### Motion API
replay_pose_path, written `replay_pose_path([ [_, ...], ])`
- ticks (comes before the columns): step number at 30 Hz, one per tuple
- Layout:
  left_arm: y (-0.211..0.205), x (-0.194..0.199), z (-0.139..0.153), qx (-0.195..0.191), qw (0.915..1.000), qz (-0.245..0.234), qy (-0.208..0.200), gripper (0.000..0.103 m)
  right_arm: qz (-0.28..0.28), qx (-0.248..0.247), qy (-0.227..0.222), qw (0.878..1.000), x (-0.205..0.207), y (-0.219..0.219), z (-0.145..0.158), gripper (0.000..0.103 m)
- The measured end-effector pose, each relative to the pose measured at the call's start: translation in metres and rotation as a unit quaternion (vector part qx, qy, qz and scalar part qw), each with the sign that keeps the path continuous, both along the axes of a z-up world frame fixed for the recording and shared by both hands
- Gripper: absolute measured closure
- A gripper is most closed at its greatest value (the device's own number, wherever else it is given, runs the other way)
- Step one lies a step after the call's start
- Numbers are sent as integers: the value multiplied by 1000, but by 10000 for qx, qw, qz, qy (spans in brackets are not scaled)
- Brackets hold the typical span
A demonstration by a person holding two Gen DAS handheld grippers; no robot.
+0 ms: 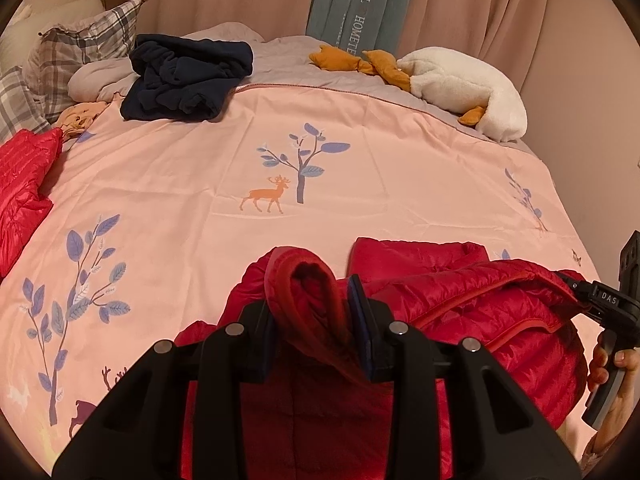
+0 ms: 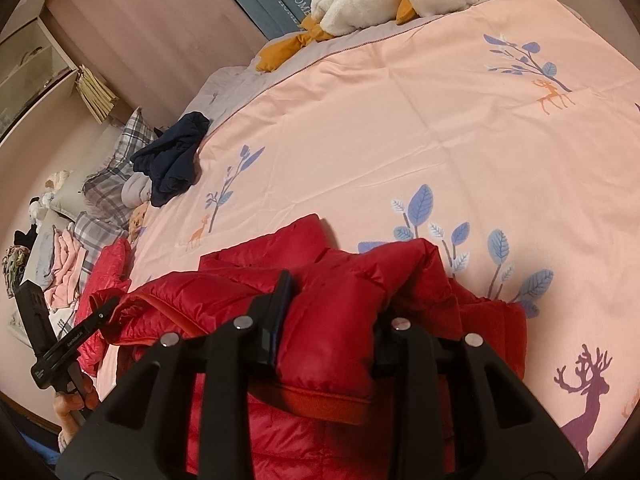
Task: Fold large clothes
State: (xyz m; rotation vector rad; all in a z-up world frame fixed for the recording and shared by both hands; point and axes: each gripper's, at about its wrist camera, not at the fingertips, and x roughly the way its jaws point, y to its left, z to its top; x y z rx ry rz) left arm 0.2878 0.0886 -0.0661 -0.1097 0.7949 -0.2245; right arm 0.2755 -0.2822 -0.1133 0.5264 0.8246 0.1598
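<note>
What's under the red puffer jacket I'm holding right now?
Under the red puffer jacket lies the pink deer-print bedspread, visible all around it. Anything directly beneath the jacket is covered by its folds.

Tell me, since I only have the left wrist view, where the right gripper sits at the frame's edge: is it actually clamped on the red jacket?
Observer: Yes. The right wrist view shows the right gripper shut on a puffy fold of the red jacket.
Operator: What hangs below that fold?
Observer: A ribbed hem band runs across just under the clamped fold.
Operator: Anything further left that I cannot see?
Observer: A heap of pink and grey clothes lies near that view's left edge.
</note>
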Motion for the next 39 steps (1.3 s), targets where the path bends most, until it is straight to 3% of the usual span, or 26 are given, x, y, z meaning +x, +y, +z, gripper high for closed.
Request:
replay_pose_path([
  [23,-10,16,-19,319,9994,54,116,68,-94,-37,233,9997,16,2,-10,62],
  [39,-10,21,-27,440,9989,137,122,55,-172,22,334,9993,23,2,-14,55],
])
